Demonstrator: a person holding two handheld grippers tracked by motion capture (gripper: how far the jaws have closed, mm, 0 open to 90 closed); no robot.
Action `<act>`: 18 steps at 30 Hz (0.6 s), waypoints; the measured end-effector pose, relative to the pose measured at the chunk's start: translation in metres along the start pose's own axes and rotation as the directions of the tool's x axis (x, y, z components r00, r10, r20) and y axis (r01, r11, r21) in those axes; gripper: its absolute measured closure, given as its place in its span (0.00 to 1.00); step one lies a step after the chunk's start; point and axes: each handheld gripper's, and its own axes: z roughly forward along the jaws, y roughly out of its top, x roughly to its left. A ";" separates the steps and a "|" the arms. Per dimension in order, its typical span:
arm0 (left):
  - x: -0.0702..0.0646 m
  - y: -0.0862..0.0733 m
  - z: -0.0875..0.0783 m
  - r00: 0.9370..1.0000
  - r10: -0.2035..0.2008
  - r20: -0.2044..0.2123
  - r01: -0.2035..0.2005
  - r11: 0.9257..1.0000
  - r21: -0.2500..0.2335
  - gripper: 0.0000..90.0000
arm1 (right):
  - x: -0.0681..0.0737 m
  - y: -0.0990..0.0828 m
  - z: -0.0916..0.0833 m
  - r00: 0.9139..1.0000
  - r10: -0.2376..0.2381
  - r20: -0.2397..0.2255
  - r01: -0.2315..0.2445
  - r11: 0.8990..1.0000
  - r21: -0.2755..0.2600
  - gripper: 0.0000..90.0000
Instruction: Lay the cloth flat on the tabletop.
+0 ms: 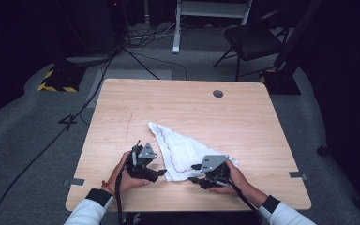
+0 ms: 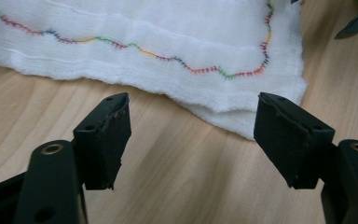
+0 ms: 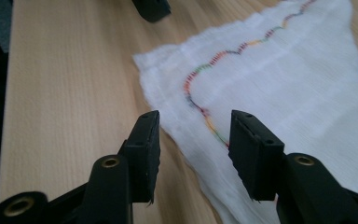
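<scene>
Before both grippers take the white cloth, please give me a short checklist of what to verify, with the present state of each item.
1. Left gripper open: ok, its jaws stand wide apart with nothing between them.
2. Right gripper open: ok, its jaws are apart.
3. Cloth within reach of both: ok, it lies on the table just ahead of each gripper.
4. Left gripper faces a cloth edge: ok, a layered edge lies just beyond its jaws.
5. Right gripper over the cloth: ok, the coloured stitching runs between its jaws.
6. Number of layers at the edge: cannot tell.
</scene>
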 end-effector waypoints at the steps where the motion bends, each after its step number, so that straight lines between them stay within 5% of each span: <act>1: -0.001 -0.001 0.001 1.000 -0.001 0.013 0.001 1.000 0.003 0.34 | 0.002 0.002 0.002 1.000 -0.007 -0.006 0.007 1.000 -0.001 0.60; 5: -0.005 -0.003 0.005 1.000 0.008 0.012 -0.008 1.000 0.026 0.35 | 0.009 0.012 0.017 0.997 -0.056 -0.044 0.056 0.998 -0.001 0.61; 12: 0.002 -0.007 0.002 1.000 -0.004 -0.024 0.005 0.999 0.032 0.33 | 0.014 0.019 0.033 0.994 -0.099 -0.041 0.100 0.995 0.030 0.65; 18: 0.015 -0.009 -0.002 0.997 -0.051 -0.061 0.051 0.999 0.003 0.29 | 0.011 0.018 0.039 0.993 -0.121 -0.015 0.122 0.991 0.053 0.85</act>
